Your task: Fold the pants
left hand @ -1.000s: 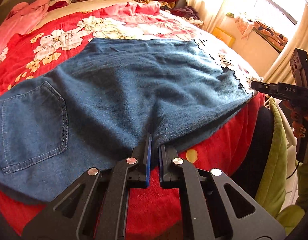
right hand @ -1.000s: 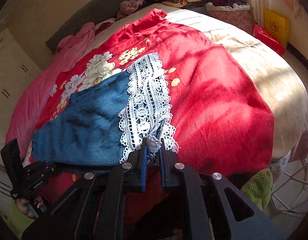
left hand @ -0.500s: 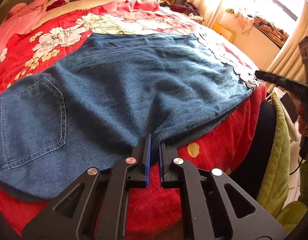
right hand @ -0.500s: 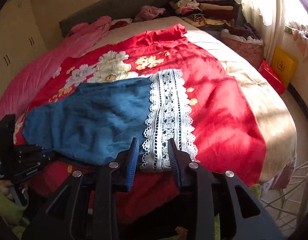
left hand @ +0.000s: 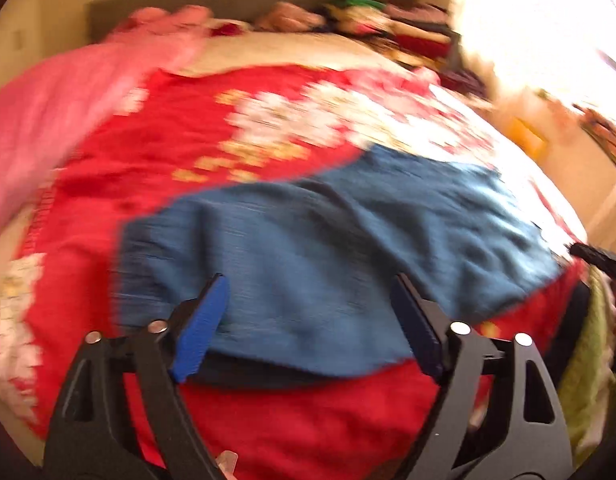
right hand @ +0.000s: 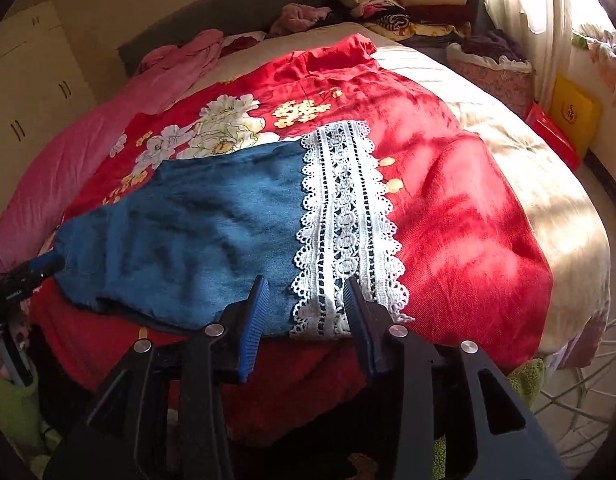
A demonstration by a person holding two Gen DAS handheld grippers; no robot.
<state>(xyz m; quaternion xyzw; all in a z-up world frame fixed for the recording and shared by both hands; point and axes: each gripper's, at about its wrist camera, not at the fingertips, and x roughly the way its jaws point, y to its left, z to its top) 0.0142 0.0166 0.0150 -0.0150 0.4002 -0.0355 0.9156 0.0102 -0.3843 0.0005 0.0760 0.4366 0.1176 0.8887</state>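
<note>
Left wrist view, blurred: left gripper point(left hand: 308, 320) wide open and empty above the near edge of the pants point(left hand: 327, 248), lying lengthwise along the bed's point(left hand: 292, 48) near edge; right wrist view: right gripper point(right hand: 304, 312) open, empty, over the lace hem point(right hand: 343, 224), bare red cover point(right hand: 459, 216) beyond.

A: What room is this?
B: A bedroom. A bed point(right hand: 555, 216) with a dark headboard point(right hand: 228, 12) fills the view, under a red floral spread point(right hand: 459, 216).
A: And around it?
B: Cream cupboards point(right hand: 32, 92) at left, stacked clothes point(right hand: 407, 4) at the back, and a sunlit curtain point(right hand: 519, 12) at right.
</note>
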